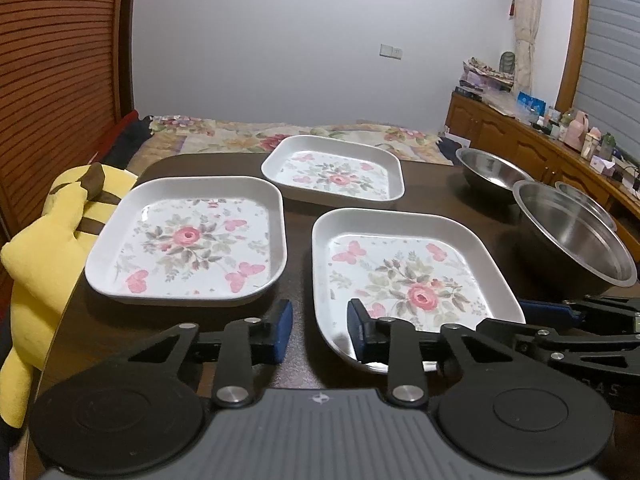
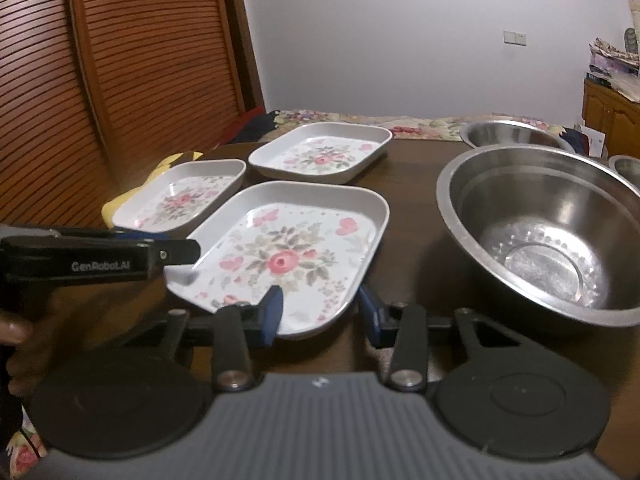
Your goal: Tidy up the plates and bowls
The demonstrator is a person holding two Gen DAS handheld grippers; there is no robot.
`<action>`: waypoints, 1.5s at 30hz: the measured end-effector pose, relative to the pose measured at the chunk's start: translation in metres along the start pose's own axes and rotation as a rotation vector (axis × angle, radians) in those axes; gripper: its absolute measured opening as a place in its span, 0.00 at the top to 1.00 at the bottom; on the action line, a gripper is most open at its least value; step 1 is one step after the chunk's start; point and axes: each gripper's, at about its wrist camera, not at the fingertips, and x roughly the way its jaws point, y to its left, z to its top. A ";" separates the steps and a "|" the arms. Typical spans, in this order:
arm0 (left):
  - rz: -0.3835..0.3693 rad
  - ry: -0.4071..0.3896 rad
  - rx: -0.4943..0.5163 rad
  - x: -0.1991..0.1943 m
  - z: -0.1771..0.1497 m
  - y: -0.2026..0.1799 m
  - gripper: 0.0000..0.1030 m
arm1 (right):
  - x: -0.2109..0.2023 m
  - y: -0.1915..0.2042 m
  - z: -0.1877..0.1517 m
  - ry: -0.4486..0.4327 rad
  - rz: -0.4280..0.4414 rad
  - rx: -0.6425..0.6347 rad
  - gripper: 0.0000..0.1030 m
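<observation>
Three square white floral plates lie on a dark table: a near plate, a left plate and a far plate. My left gripper straddles the near plate's front-left rim, one blue pad inside and one outside with a gap showing, so it is open. My right gripper straddles the front-right rim the same way, open. A big steel bowl sits to the right, with two more steel bowls behind it.
A yellow plush toy leans at the table's left edge. A bed with a floral cover lies beyond the table. A cluttered wooden cabinet runs along the right, and a slatted wooden door stands at the left.
</observation>
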 end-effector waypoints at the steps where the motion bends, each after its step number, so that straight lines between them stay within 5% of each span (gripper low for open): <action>1: -0.012 0.003 -0.007 0.001 0.000 0.001 0.72 | 0.001 -0.001 0.000 0.005 0.005 0.007 0.60; 10: -0.045 0.015 -0.043 0.009 -0.004 0.006 0.87 | 0.007 -0.005 0.000 0.001 -0.012 0.011 0.71; 45: -0.057 -0.047 -0.067 -0.078 -0.055 -0.006 0.86 | -0.057 0.004 -0.025 0.004 0.135 -0.033 0.72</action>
